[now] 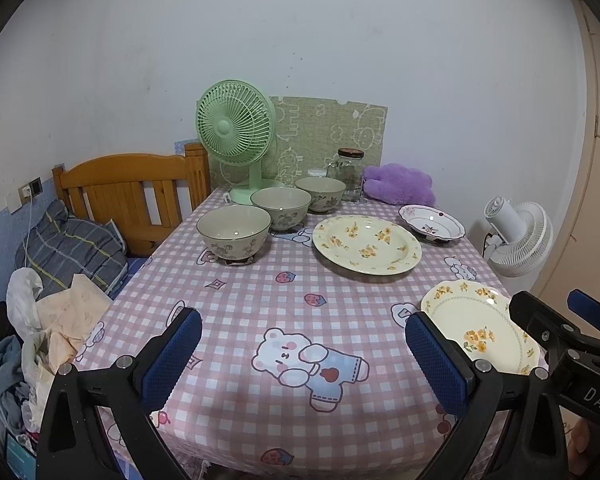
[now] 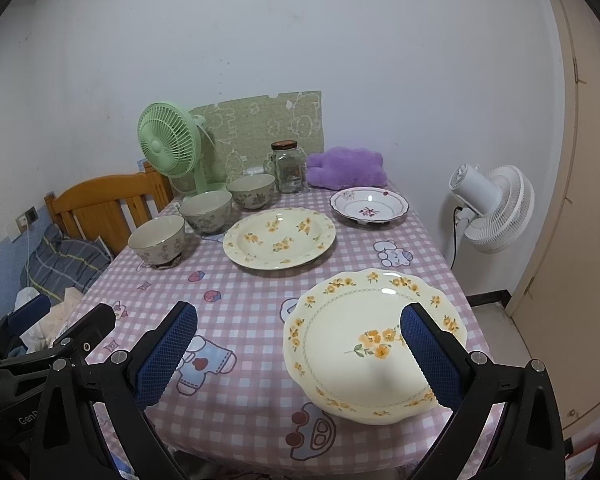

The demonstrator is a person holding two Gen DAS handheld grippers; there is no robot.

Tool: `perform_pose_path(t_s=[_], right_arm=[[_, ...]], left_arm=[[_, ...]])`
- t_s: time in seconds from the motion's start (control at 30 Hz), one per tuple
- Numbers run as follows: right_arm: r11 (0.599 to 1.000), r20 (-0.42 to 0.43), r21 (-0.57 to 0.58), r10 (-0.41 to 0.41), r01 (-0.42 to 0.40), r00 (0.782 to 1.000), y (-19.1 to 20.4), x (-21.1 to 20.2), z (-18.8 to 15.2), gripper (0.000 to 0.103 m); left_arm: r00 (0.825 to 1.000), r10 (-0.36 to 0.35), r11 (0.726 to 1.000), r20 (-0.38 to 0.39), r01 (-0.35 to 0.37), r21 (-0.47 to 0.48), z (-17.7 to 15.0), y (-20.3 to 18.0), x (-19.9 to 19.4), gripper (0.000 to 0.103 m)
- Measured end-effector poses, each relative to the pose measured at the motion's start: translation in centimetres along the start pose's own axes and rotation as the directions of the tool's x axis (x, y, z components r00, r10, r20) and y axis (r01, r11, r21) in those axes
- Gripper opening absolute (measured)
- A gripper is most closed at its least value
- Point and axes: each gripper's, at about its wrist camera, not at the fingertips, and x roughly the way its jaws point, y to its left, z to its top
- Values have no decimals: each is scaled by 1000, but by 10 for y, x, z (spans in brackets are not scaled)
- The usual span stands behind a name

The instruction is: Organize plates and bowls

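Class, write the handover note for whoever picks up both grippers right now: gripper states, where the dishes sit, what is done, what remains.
Left gripper: open, empty, above the tablecloth.
Right gripper: open, empty; one finger over the near yellow-flower plate.
Three bowls sit apart in a diagonal row on the left.
Large yellow-flower plate at centre; purple-flower dish behind it on the right.
Done: nothing stacked.
Left: nest the bowls, stack the plates, probably starting with the near plate.

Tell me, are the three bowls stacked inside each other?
No, the three bowls stand apart in a row on the table.
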Motion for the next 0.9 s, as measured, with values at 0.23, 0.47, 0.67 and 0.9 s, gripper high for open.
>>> perform_pose_path(t_s=[0.23, 0.47, 0.67, 0.9], right_arm=[[1000, -5, 3, 1, -1, 1000, -1, -1, -1, 103], [1000, -7, 2, -3, 3, 1000, -1, -1, 0, 103], [1000, -9, 3, -8, 8, 1000, -1, -1, 0, 103], [1000, -17, 1, -23, 23, 1000, 6, 3, 5, 103]], left_arm=[[1000, -1, 1000, -3, 1, 0, -2, -1, -3, 102], [1000, -3, 1000, -4, 3, 3, -3, -4, -3, 102], [1000, -1, 1000, -6, 1, 3, -3, -6, -2, 102], [1000, -8, 1000, -13, 8, 4, 5, 4, 6, 101]])
